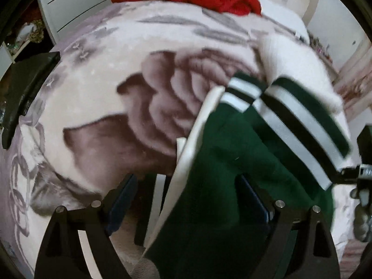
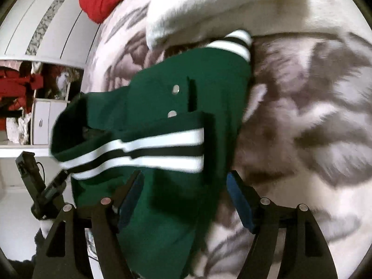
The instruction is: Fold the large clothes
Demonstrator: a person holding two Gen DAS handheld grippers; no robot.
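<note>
The dark green varsity jacket with white sleeves and striped ribbed cuffs (image 2: 186,107) lay part-folded on the bed's pale floral plush blanket (image 1: 93,93). Left tongs (image 1: 186,197) and right tongs (image 2: 183,195) both stood released, straddling green cloth without pinching. The step appeared to be a set-down; next, a fresh edge needs gripping. No legible writing or brand showed.

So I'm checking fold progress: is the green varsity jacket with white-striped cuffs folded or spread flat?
Folded, roughly: the green jacket lies bunched on the floral blanket, one striped sleeve crossing its snap-buttoned front.
</note>
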